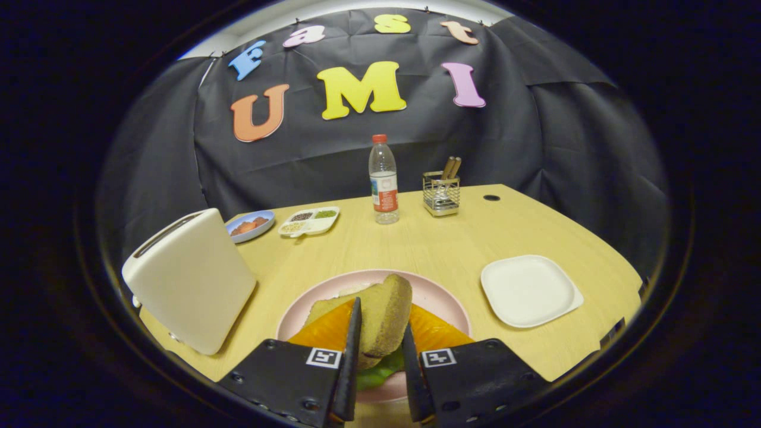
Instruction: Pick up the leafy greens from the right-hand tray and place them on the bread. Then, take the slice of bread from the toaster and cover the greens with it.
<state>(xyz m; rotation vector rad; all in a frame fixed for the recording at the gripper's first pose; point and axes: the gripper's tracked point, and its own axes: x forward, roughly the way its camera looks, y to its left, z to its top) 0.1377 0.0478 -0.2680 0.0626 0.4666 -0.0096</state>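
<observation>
My gripper (382,315) is shut on a brown slice of bread (386,306), held upright and tilted between the two fingers. Right under it is a pink plate (443,297) carrying an orange slice (437,334) and leafy greens (380,371); the greens peek out low between the fingers. The held slice and the fingers hide most of what lies on the plate. The white toaster (190,279) stands to the left of the plate, its slot showing dark. The white square tray (529,290) to the right of the plate is bare.
Beyond the plate, toward the wall, stand a water bottle (383,181) and a wire holder with utensils (441,193). A blue plate with food (250,226) and a divided white dish (309,220) sit behind the toaster. The wooden table (428,244) ends just right of the tray.
</observation>
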